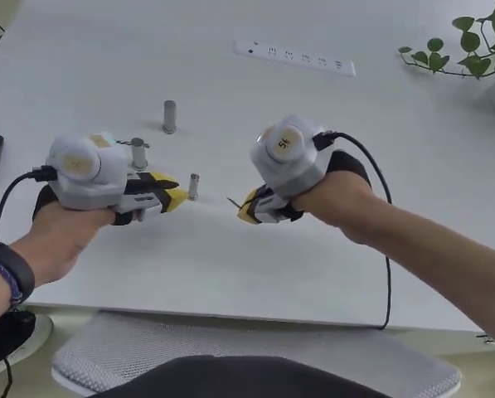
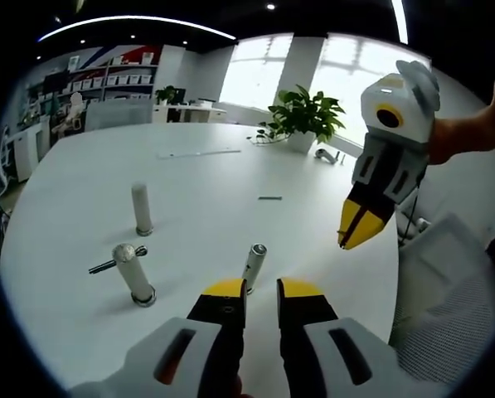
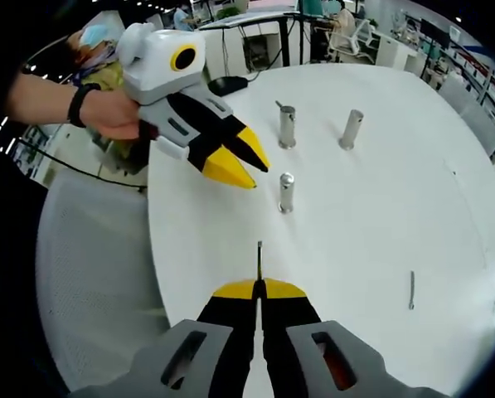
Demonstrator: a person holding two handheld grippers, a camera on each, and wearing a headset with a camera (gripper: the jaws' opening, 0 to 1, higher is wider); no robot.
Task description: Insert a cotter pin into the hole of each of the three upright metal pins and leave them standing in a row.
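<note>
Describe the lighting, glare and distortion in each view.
Head view: soft, even light; the white table looks nearly washed out, and the far metal pin casts only a faint shadow. Left gripper view: windows blown out by glare, table edge bent by the fisheye. Right gripper view: same bending, yet the cotter pin in the jaws is sharp.

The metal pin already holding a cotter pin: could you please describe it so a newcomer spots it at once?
On the white table, look just beyond the left hand-held gripper. The leftmost pin is it; unlike the far pin and the near pin, it has a cotter pin through its top.
</note>
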